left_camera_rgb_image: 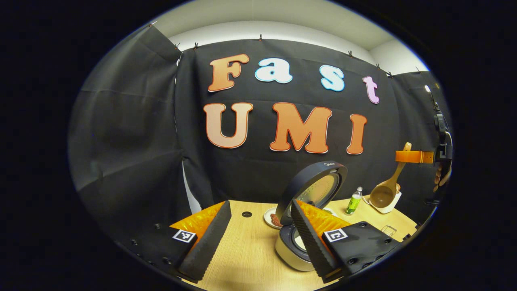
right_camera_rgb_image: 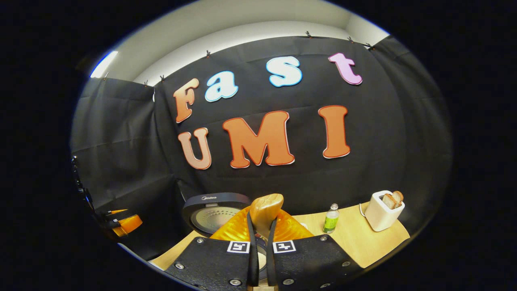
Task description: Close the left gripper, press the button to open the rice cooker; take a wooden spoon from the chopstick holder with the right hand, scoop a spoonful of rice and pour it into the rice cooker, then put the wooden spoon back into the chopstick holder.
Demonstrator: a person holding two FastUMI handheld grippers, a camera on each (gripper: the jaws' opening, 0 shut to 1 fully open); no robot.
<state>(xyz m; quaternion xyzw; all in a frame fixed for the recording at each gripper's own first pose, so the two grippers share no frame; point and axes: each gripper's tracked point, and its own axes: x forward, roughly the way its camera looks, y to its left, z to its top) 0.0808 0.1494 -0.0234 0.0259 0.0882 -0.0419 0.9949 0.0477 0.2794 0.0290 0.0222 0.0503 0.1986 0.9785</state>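
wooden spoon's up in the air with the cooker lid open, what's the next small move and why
Probably bring the wooden spoon down toward the rice supply to scoop, though I can't see where the rice sits. The right tongs clamp its handle, its bowl looks empty, and the rice cooker already stands open.

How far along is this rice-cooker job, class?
Done: the rice cooker lid stands open. In hand: the right tool grips the wooden spoon by its handle, raised above the table. Left: scooping or pouring rice cannot be confirmed; returning the spoon remains.
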